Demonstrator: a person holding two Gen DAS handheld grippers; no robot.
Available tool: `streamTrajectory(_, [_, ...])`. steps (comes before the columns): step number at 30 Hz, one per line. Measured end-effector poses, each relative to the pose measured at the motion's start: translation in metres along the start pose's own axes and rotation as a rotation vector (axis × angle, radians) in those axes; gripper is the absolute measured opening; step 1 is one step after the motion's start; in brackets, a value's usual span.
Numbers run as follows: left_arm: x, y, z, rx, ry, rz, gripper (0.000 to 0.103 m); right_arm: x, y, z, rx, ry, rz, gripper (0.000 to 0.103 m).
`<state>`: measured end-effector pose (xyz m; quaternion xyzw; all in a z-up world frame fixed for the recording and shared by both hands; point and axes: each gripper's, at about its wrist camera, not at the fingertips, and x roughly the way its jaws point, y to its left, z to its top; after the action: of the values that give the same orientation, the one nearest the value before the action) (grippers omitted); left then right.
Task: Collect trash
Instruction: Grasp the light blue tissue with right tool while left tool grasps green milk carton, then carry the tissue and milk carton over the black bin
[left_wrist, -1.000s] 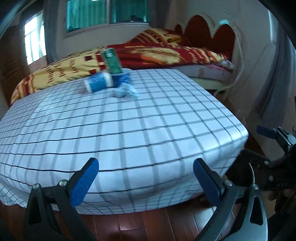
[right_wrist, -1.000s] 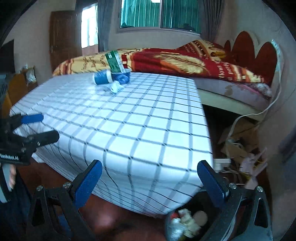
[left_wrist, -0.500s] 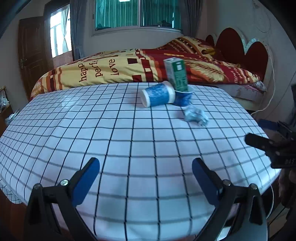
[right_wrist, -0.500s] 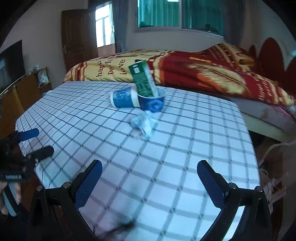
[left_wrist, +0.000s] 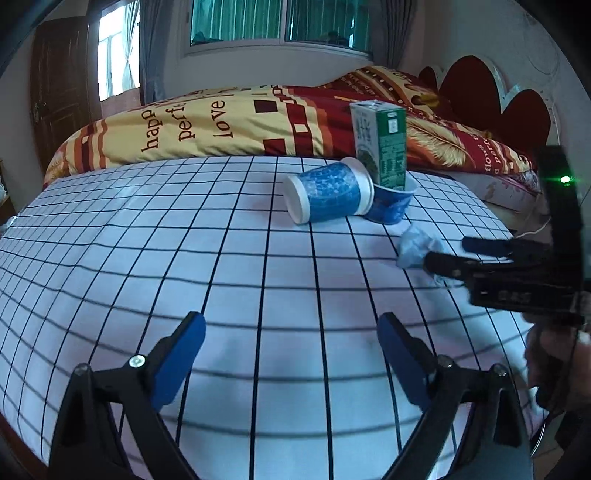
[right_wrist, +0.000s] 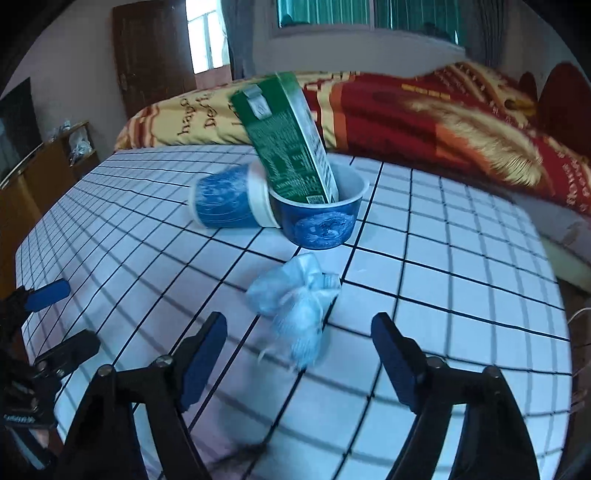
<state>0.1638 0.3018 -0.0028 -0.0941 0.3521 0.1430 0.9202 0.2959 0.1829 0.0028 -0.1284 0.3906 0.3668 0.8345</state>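
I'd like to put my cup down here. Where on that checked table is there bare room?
The checked table is bare on its whole window-side half, left of the tipped cup. It is crowded at the bed side: that cup, the bowl holding a green carton, and the crumpled wrapper.

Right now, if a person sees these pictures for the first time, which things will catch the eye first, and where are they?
First comes the green carton, leaning in a blue bowl on the checked tablecloth, with a blue paper cup lying on its side against the bowl. Nearer, a crumpled pale blue wrapper lies in front of the right gripper, whose jaws have just been closing but do not touch it. Behind the table, a red and yellow bedspread fills the background.
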Motion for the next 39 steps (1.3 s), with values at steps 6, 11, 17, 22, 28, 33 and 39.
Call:
streamTrajectory(6, [0.019,-0.011,0.019,-0.006,0.003,-0.043,0.088,0.022,-0.007,0.009,-0.013,0.049,0.042,0.029])
streamTrajectory(11, [0.03,-0.043,0.041,0.013,-0.028,-0.09,0.083,-0.005,-0.034,0.016,0.004,-0.023,-0.067,0.029])
streamTrajectory(17, [0.045,-0.076,0.076,0.016,-0.061,-0.12,0.079,-0.018,-0.075,0.033,0.073,-0.063,-0.102,0.029])
streamTrajectory(22, [0.06,-0.085,0.109,-0.002,-0.074,-0.133,0.079,-0.02,-0.091,0.037,0.077,-0.067,-0.103,0.029])
streamTrajectory(28, [0.084,-0.086,0.129,0.005,-0.017,-0.13,0.044,-0.027,-0.102,0.034,0.105,-0.072,-0.088,0.029])
streamTrajectory(33, [0.054,-0.095,0.132,0.07,-0.108,-0.145,0.042,-0.045,-0.102,0.034,0.091,-0.107,-0.105,0.029])
streamTrajectory(39, [0.006,-0.096,0.132,0.097,-0.169,-0.177,0.041,-0.085,-0.101,0.029,0.073,-0.142,-0.126,0.028])
